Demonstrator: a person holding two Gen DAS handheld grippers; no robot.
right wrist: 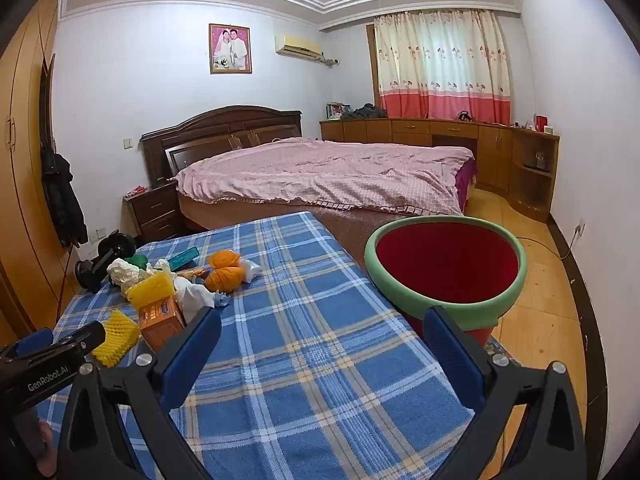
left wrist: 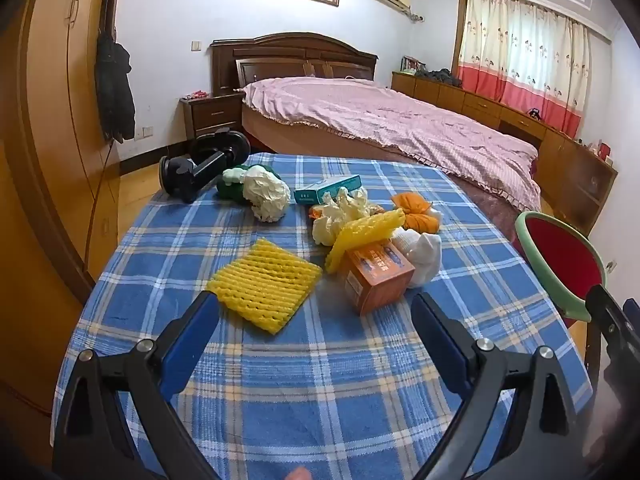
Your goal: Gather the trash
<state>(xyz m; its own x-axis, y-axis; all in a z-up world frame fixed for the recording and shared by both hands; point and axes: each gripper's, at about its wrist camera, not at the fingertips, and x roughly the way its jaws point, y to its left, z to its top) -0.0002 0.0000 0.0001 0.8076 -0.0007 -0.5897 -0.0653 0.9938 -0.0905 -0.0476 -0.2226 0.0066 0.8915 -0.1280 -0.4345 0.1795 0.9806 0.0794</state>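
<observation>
I've got a table under a blue plaid cloth in a bedroom: bed w/ pink cover behind it, wood wardrobe on the left, curtains at the window, wood floor to the right.

Trash sits in a loose pile toward the far-left part of the cloth: flat yellow foam net nearest me, orange box just beside it w/ a second yellow net draped on top, crumpled white paper, teal box, white wad touching the orange box, orange bundle further back. A black clamp mount lies at the far-left corner.

Writing: "GenRobot.AI" on the left gripper's body in the right cam. Print on the orange box is too blurred to read, prob. blue lettering.

Bucket, green rim, red inside, stands at the table's right edge, mouth open.

Left gripper hovers over the cloth w/ fingers spread wide, holding nothing, the flat net just ahead of its left finger. Right gripper is also spread wide and holding nothing, bucket rim by its right finger. Near half of the cloth is bare betw. pile and bucket.
</observation>
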